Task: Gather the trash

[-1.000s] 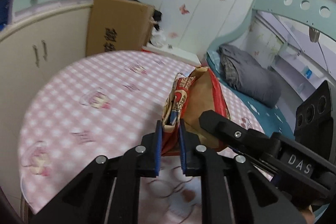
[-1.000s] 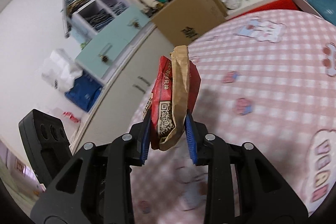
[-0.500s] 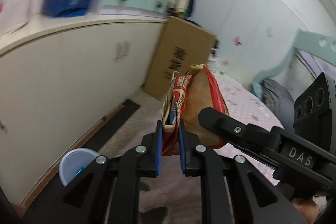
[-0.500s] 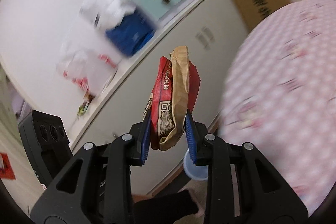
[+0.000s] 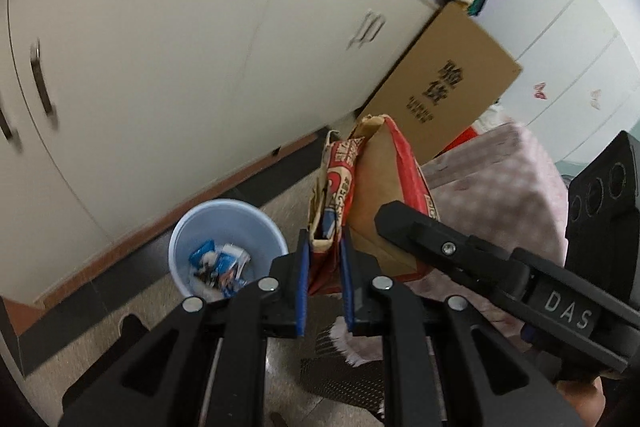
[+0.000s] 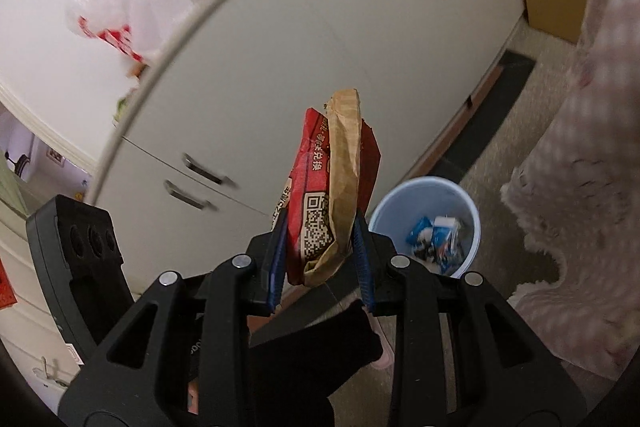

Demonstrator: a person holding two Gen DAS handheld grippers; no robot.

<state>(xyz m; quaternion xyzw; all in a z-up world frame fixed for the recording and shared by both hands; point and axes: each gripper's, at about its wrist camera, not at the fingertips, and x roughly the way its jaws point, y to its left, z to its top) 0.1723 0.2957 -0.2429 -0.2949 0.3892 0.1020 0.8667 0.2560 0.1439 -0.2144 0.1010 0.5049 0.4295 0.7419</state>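
Note:
A crumpled red and brown paper bag (image 5: 372, 195) is held between both grippers above the floor. My left gripper (image 5: 323, 283) is shut on its lower left edge. My right gripper (image 6: 320, 259) is shut on the other edge of the paper bag (image 6: 336, 187); its black finger (image 5: 436, 247) crosses the left wrist view from the right. A pale blue trash bin (image 5: 224, 247) stands on the floor below, left of the bag, with blue and white wrappers inside. In the right wrist view the trash bin (image 6: 428, 223) sits just right of the bag.
White cabinet doors (image 5: 180, 59) with metal handles run behind the bin. A cardboard box (image 5: 444, 87) leans at the cabinet's far end. The pink checked bed cover (image 6: 584, 163) hangs down on the right. A dark strip (image 6: 480, 119) runs along the cabinet foot.
Both grippers, still shut on the bag, swung off the pink bed and down toward the floor. The cabinet front and the blue bin have come into view below.

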